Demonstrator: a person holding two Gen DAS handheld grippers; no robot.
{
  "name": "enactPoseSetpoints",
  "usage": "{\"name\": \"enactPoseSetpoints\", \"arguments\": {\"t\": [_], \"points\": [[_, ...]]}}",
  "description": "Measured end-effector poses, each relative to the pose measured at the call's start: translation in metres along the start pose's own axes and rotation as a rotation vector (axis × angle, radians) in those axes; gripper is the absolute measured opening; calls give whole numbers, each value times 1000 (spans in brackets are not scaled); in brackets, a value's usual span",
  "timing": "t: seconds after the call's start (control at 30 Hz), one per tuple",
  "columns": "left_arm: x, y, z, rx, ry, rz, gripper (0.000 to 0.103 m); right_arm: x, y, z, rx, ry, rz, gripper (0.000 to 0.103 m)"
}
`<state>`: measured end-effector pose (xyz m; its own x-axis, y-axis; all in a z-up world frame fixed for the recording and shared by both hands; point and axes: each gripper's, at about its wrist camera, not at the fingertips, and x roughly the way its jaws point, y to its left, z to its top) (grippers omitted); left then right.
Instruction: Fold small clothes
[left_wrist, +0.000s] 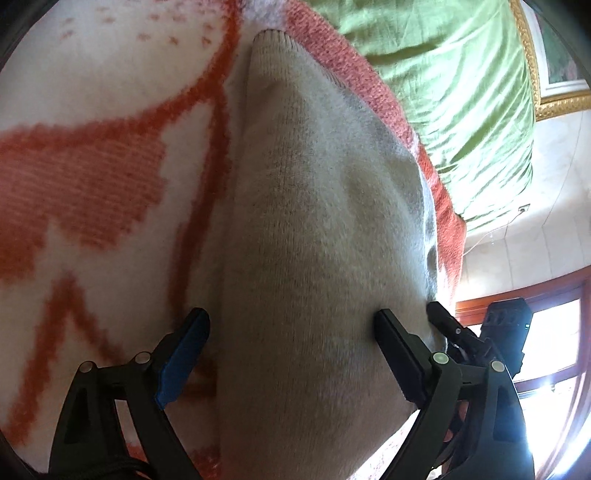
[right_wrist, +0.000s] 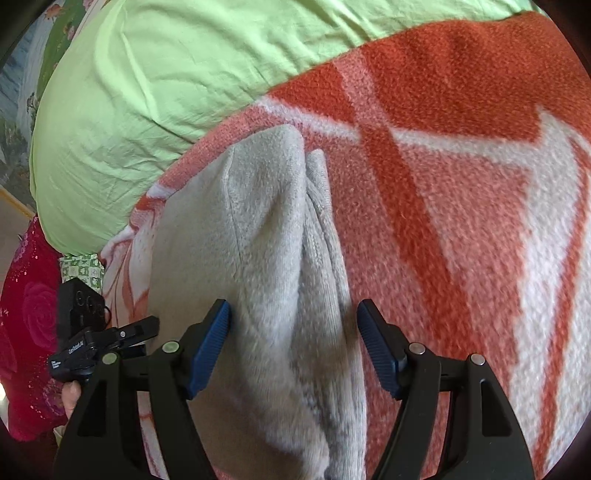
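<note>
A small grey-beige fleece garment lies folded lengthwise on an orange-and-white blanket. My left gripper is open, its jaws wide apart, straddling the near end of the garment from above. The same garment shows in the right wrist view as a long folded strip with a seam and a ribbed edge. My right gripper is open too, its blue pads on either side of the strip. The other gripper's tip shows at the left.
The blanket covers a bed with a light green sheet beyond it. A red floral fabric hangs at the left edge. A gold picture frame, a wall and a bright window lie beyond the bed.
</note>
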<state>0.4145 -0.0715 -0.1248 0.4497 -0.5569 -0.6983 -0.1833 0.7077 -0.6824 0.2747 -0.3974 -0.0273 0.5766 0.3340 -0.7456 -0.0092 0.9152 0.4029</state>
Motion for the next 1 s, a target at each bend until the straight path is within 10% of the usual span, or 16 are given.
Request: {"name": "enactPoseSetpoints", "arguments": {"t": [0.2, 0.27, 0.4, 1.0], "points": [[15, -5, -1, 29, 6, -22, 71, 12, -5, 0, 21, 19, 40, 69], [17, -12, 2, 56, -5, -21, 61, 16, -8, -2, 70, 43, 103, 43], [11, -28, 1, 90, -37, -38, 43, 5, 8, -6, 49, 6, 77, 35], [-159, 37, -63, 102, -219, 48, 40, 14, 132, -81, -41, 36, 252, 30]]}}
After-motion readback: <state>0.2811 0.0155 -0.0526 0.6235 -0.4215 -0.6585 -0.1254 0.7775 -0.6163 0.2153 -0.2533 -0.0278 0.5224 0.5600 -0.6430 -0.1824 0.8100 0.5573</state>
